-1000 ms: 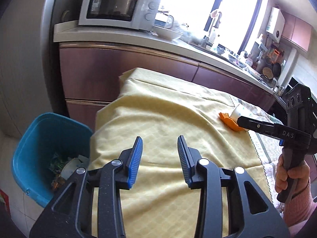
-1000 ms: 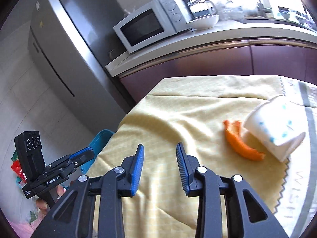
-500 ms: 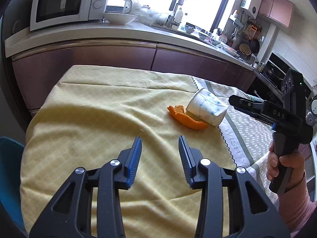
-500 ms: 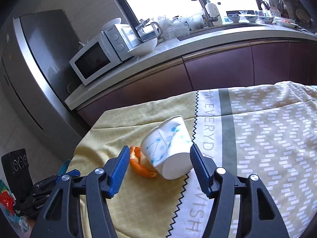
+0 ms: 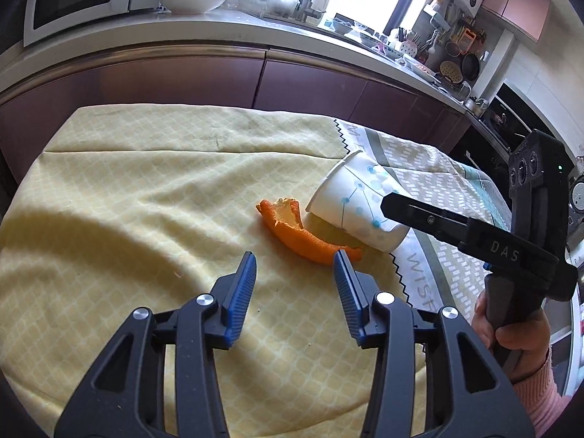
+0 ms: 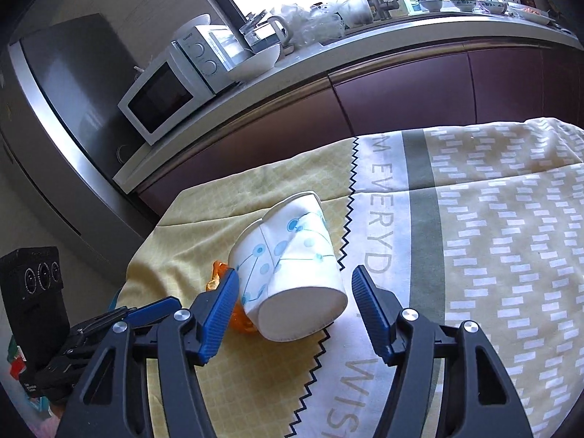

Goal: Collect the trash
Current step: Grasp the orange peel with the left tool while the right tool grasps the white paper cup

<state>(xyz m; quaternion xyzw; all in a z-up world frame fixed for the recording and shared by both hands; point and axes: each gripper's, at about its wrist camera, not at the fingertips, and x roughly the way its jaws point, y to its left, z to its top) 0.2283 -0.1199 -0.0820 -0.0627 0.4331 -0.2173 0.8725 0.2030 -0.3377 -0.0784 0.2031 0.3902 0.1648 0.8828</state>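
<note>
Paper cup [image 6: 292, 277] lay on its side near the middle of the table, straddling the zigzag seam where the yellow cloth [image 5: 146, 200] met the grey-and-white patterned cloth [image 6: 492, 237]; white, blue dot-and-line print; base toward the right wrist camera, mouth toward the far edge; whether anything was inside could not be told. Orange peel [image 5: 303, 235] lay on the yellow cloth, touching or just beside the cup.

Right gripper [image 6: 292, 294] had its jaws either side of the cup's base, closing, pads not visibly pressing. Left gripper [image 5: 294, 273] stood empty above the yellow cloth, jaws opening, peel just beyond its tips.

Writing: "DAS" on the right gripper's body; "EVERYD" and "WIS" on the patterned cloth, partly cut off. White bowl [image 6: 255, 62] on the counter beside the microwave [image 6: 164, 95]; contents unseen.
</note>
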